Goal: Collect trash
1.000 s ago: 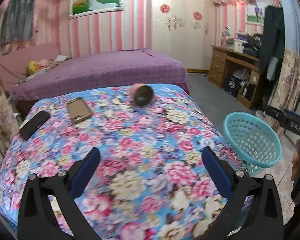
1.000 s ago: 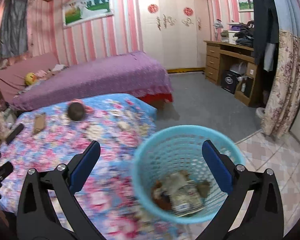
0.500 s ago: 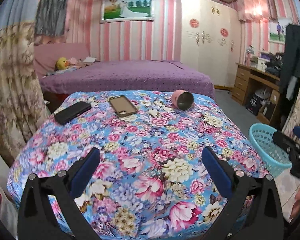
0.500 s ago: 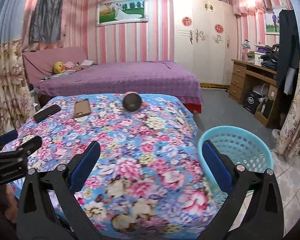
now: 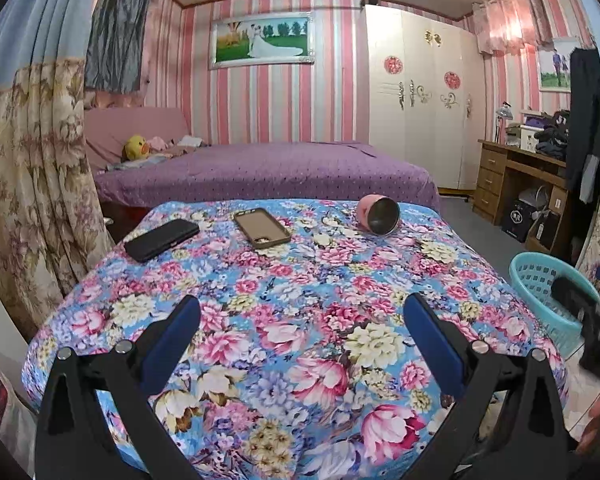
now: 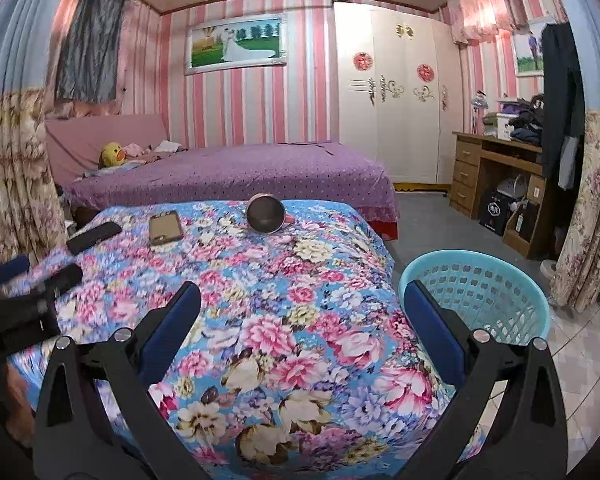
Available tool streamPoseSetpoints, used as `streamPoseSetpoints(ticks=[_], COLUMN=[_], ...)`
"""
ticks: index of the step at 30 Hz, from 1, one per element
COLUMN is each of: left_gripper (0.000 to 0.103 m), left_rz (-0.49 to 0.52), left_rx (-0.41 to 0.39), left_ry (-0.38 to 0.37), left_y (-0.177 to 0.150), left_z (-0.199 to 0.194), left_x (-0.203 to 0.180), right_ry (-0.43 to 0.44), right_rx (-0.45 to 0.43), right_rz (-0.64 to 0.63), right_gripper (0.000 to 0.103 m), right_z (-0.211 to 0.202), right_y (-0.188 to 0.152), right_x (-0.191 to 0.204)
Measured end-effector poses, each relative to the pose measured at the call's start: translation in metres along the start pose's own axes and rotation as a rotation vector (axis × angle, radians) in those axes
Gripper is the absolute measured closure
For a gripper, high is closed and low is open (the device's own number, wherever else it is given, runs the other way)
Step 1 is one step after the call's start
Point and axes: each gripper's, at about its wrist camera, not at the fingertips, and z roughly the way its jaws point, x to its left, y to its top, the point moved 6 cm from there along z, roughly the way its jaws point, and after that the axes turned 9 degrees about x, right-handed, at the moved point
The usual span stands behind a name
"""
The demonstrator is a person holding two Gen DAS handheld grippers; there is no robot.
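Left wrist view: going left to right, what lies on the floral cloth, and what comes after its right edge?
Black phone → brown phone case → pink cup on its side → past the cloth's edge, the turquoise basket.

Room light is reading even and moderately bright, with a pink cast. The curtained window (image 5: 508,28) is glowing, blown out. Fisheye bending is curving walls, and dark vignetting is cutting the corners. The opposite gripper at frame edge is smearing with motion blur. Shadows are staying soft.
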Motion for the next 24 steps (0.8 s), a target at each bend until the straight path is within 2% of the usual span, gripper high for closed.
streamPoseSetpoints(ticks=[3, 7, 24], left_gripper=[0.004, 0.004, 0.004], left_rz=[-0.013, 0.021, 0.055], left_rx=[-0.001, -0.021, -0.046], left_ry=[0.000, 0.010, 0.022], left_y=[-0.0012, -0.0016, -0.0041], left_z=[-0.0003, -0.0044, -0.0074], left_x=[0.0027, 0.0006, -0.0055], right_ry=[0.010, 0.008, -0.007], right_rx=[0.003, 0.016, 0.014], right_rz=[-0.036, -0.056, -0.048], right_gripper=[0.004, 0.004, 0.004], right_z=[0.0010, 0.0034, 0.0017], right_y=[-0.0008, -0.0023, -0.0047], right_x=[0.0085, 0.0124, 0.0052])
